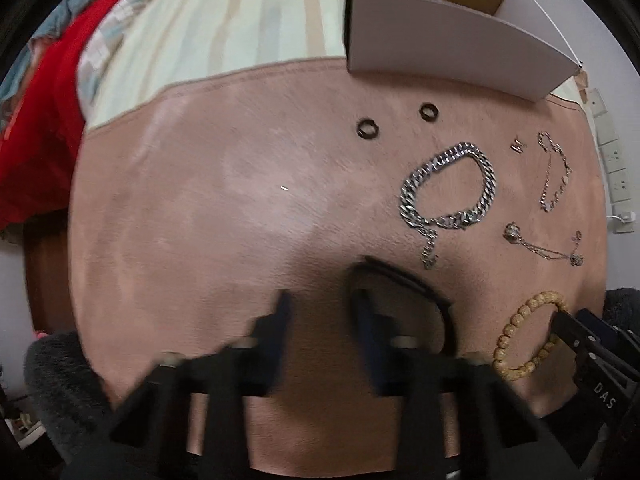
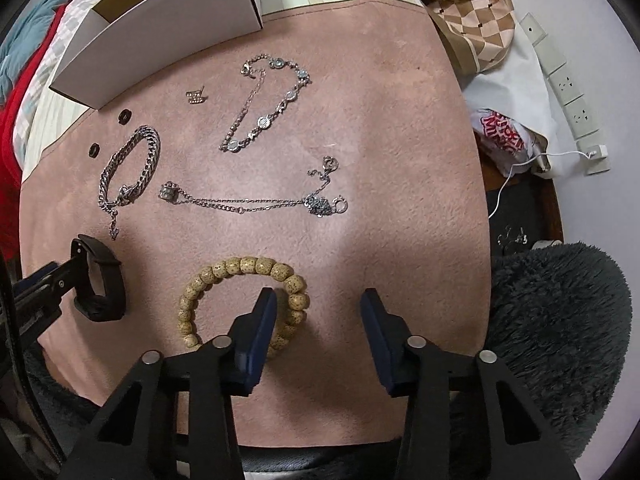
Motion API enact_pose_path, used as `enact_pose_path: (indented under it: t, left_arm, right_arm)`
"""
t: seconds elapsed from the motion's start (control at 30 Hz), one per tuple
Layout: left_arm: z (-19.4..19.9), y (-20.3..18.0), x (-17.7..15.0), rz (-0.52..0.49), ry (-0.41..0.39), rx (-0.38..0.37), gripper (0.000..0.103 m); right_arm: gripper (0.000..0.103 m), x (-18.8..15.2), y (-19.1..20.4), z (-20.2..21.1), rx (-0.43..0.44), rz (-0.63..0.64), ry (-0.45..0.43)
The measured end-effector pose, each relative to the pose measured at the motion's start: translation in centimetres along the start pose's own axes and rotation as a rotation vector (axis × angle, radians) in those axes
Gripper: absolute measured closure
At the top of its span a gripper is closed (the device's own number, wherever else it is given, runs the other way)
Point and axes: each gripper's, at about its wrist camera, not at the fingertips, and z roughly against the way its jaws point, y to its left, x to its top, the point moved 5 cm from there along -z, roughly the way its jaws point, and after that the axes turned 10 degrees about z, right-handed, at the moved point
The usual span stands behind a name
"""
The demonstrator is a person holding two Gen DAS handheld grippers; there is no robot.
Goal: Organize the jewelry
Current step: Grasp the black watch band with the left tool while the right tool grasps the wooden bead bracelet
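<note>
A black band [image 1: 436, 300] [image 2: 108, 300] lies on the pink cloth [image 1: 200, 200]. My left gripper [image 1: 320, 304] points down over it, with its right finger [image 1: 362, 308] inside the loop. The other finger stands clear, with bare cloth showing in the gap. My right gripper [image 2: 318, 300] hangs over a wooden bead bracelet [image 2: 224, 268] [image 1: 516, 316]. Its left finger [image 2: 264, 312] is inside the ring and the beads lie between the jaws, untouched by the right finger. A white box [image 1: 440, 40] [image 2: 160, 20] stands open at the cloth's far edge.
Farther out on the cloth lie a heavy silver chain bracelet [image 2: 150, 152], two dark rings [image 1: 367, 127], a small earring [image 2: 196, 96], a stone-set chain [image 2: 264, 122] and a thin necklace [image 2: 240, 204]. Dark fuzzy fabric [image 2: 560, 320] borders the near edge, with wall sockets [image 2: 568, 92] to the right.
</note>
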Motion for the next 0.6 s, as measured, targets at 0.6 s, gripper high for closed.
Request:
enact_pose_path:
  t: [0.6]
  left_arm:
    - [5.0,-2.9,-1.1,-0.050,-0.169,0.015,0.102]
  right_arm:
    - [0.094,1.0,-0.3,4.0,0.126,-0.061,-0.138]
